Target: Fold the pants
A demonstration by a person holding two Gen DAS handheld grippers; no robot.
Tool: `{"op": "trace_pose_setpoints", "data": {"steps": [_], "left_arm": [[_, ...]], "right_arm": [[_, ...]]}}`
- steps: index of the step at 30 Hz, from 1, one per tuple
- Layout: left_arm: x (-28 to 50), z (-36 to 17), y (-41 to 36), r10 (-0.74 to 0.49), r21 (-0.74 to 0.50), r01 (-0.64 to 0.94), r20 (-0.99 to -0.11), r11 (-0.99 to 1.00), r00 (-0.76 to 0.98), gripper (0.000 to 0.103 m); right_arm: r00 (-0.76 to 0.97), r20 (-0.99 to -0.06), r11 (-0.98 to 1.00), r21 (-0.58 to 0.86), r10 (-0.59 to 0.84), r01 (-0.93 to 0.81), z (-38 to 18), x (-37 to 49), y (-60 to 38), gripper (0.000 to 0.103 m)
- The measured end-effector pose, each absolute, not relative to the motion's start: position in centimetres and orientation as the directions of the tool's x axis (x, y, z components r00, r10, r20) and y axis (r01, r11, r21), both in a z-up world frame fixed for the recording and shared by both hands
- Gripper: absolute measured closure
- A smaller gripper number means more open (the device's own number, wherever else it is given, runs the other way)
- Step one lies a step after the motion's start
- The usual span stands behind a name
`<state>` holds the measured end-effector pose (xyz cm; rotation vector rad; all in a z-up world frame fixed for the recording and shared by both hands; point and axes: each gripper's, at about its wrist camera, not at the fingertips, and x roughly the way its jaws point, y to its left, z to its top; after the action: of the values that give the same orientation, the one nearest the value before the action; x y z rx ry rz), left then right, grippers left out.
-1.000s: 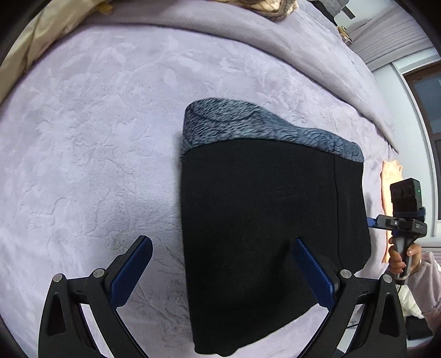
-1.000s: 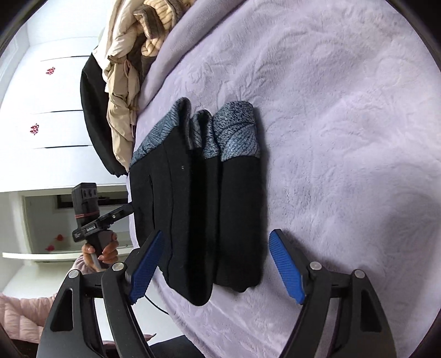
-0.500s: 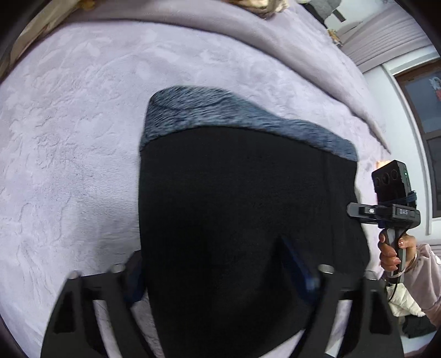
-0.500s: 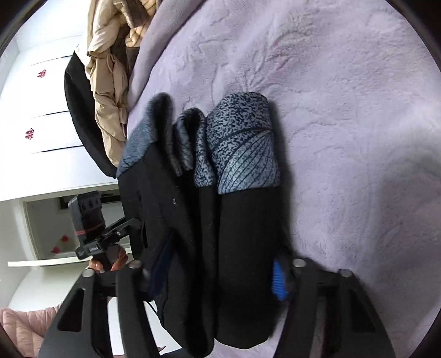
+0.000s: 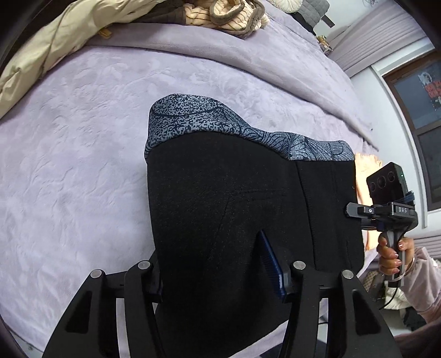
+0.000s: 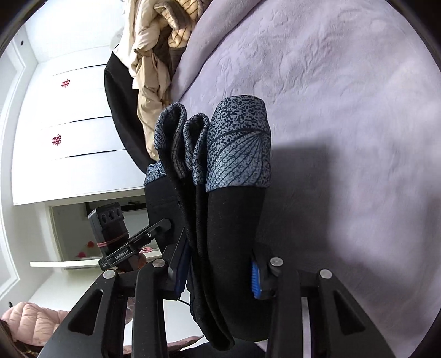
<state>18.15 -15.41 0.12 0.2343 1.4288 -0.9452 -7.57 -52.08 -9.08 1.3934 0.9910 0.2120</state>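
Both grippers, left gripper (image 5: 217, 264) and right gripper (image 6: 217, 271), have just closed onto the folded pants (image 5: 248, 220); lift evenly toward 12 o'clock, keeping layers stacked.

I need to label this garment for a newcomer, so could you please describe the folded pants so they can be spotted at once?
On the lilac bedspread, well in front of the heap of beige clothes at its far edge, lies one dark bundle. These are the folded pants: black cloth with a blue-grey leaf-print band along one end, the only dark patterned item there.
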Motion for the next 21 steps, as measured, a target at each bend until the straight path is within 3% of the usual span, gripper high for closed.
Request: {"op": "trace_pose_setpoints", "data": {"steps": [3, 5, 7, 9, 14, 15, 17, 18, 20, 21], "left_arm": [[17.7, -1.8, -14.1, -0.369, -0.362, 0.653, -0.920, 0.665, -0.134, 0.046], [17.6, -3.7, -13.7, -0.317, -0.318, 0.641, -0.941, 0.699, -0.120, 0.035], [17.4, -4.8, -13.6, -0.285, -0.264, 0.633, -0.956, 0.728, -0.072, 0.010], [17.5, -4.7, -13.4, -0.284, -0.267, 0.618, -0.956, 0.739, -0.073, 0.007], [16.6, -3.2, -13.7, -0.223, -0.180, 0.613, -0.975, 0.769, -0.005, 0.007], [16.3, -2.5, -13.6, -0.208, -0.150, 0.610, -0.978, 0.778, 0.024, 0.007], [16.2, -1.4, -12.7, -0.196, -0.125, 0.599, -0.979, 0.791, 0.055, 0.007], [15.9, -0.6, -12.7, -0.188, -0.112, 0.590, -0.980, 0.800, 0.069, 0.007], [15.6, 0.2, -12.8, -0.178, -0.094, 0.580, -0.980, 0.809, 0.090, 0.006], [15.2, 0.9, -11.2, -0.172, -0.083, 0.578, -0.980, 0.812, 0.101, 0.001]], "right_arm": [[0.581, -0.481, 0.250, 0.866, 0.657, 0.434, -10.2, -8.3, -50.1, 0.065], [0.544, -0.529, 0.280, 0.834, 0.651, 0.476, -11.7, -8.5, -49.1, 0.064], [0.491, -0.610, 0.351, 0.778, 0.621, 0.521, -12.5, -8.7, -48.5, 0.051], [0.454, -0.679, 0.397, 0.719, 0.577, 0.571, -12.3, -9.2, -48.5, 0.040], [0.352, -0.824, 0.534, 0.559, 0.445, 0.634, -9.4, -10.4, -48.3, 0.038], [0.336, -0.861, 0.571, 0.505, 0.381, 0.647, -8.2, -10.7, -48.3, 0.039], [0.380, -0.864, 0.597, 0.502, 0.330, 0.625, -6.2, -10.7, -48.1, 0.066], [0.420, -0.849, 0.602, 0.524, 0.319, 0.602, -5.1, -10.6, -48.0, 0.074], [0.464, -0.830, 0.621, 0.547, 0.310, 0.562, -4.0, -9.4, -47.6, 0.074], [0.468, -0.823, 0.631, 0.556, 0.322, 0.542, -4.2, -9.7, -47.4, 0.074]]}}
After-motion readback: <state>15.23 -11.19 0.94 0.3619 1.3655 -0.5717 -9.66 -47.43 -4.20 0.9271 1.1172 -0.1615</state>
